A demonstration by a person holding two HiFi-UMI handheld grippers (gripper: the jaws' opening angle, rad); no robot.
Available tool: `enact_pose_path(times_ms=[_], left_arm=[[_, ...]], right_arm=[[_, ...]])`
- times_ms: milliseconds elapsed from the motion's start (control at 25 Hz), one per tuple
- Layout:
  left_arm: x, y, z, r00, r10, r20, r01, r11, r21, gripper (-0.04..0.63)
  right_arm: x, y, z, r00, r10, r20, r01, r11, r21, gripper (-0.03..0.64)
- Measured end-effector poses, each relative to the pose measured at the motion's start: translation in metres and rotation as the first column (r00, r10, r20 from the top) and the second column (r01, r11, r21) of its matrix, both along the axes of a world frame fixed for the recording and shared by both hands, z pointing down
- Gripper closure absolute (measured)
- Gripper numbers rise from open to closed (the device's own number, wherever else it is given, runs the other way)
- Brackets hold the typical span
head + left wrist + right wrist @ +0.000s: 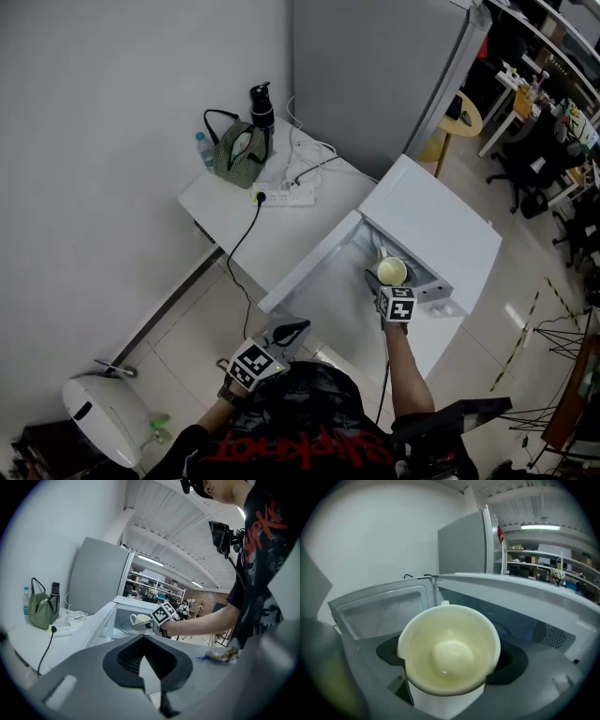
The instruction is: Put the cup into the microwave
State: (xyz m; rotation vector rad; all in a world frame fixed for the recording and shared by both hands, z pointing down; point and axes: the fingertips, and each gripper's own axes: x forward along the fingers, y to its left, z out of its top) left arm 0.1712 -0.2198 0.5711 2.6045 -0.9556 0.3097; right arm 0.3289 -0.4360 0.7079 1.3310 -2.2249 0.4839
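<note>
Nearest the lens was the cup (449,651), filling the right gripper view: pale, empty and upright. The dark pads of the right gripper (387,283) pressed on its wall from both sides, so the jaws stood wide but were closed on the cup, not free. The left gripper (289,334) hung by the person's body, well apart from the microwave (441,234), with its jaws drawn together on nothing.

The step in hand looked like the carry-in. The cup was at the mouth of the cavity, off the floor of it and not yet set down. The next move would probably call for a reach deeper inside and a level descent onto the plate (123,628). After that the jaws would have to spread enough to clear the cup's wall, and the gripper would have to back straight out without clipping the rim. The door (309,267) stood swung wide on the left, and shutting it seemed likely to fall to the idle left gripper.

The right gripper view gave the grip and the cup's empty inside, but not its height above the plate. The left gripper view gave that from the side, with the cup in the doorway and its handle (132,618) leading inward. Only the head view showed the whole layout — the microwave at the right end of the table (234,211) and a bag (240,153) at its far left corner.
</note>
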Motion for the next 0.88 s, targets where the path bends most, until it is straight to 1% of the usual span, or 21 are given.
enact_pose_path(times_ms=[80,240,320,440,560,640,720,800,880], left_arm=[[-0.007,0.001,0.001,1.000,-0.027,0.006,0.027,1.000,-0.003,0.597],[-0.012,0.008,0.002,0.998,-0.063,0.016,0.063,0.998,-0.004,0.597],[-0.016,0.007,0.001,0.996,-0.085,0.018,0.085,0.996,0.002,0.597],[-0.024,0.012,-0.002,0.993,-0.115,0.030,0.115,0.993,0.004,0.597],[-0.041,0.019,0.001,0.986,-0.159,0.043,0.159,0.987,0.001,0.597],[-0.054,0.025,0.002,0.979,-0.199,0.040,0.200,0.980,-0.015,0.597],[-0.063,0.031,0.004,0.973,-0.227,0.035,0.228,0.973,-0.032,0.597],[-0.067,0.034,0.005,0.973,-0.231,0.028,0.232,0.972,-0.039,0.597],[-0.067,0.036,0.006,0.977,-0.210,0.016,0.211,0.977,-0.039,0.597]], right_arm=[[0.006,-0.017,0.020,0.999,0.029,-0.031,-0.030,0.999,-0.015,0.138],[0.033,-0.048,0.046,0.988,0.147,-0.048,-0.148,0.989,-0.018,0.138],[0.045,-0.068,0.052,0.978,0.197,-0.067,-0.198,0.980,-0.004,0.138],[0.059,-0.087,0.068,0.959,0.257,-0.118,-0.255,0.966,0.032,0.137],[0.065,-0.107,0.069,0.943,0.294,-0.155,-0.284,0.955,0.080,0.135],[0.069,-0.122,0.071,0.941,0.309,-0.140,-0.295,0.949,0.111,0.135],[0.070,-0.131,0.071,0.942,0.320,-0.098,-0.307,0.943,0.125,0.133],[0.068,-0.130,0.074,0.943,0.329,-0.056,-0.323,0.942,0.089,0.133],[0.066,-0.123,0.079,0.943,0.332,-0.013,-0.331,0.943,0.048,0.109]])
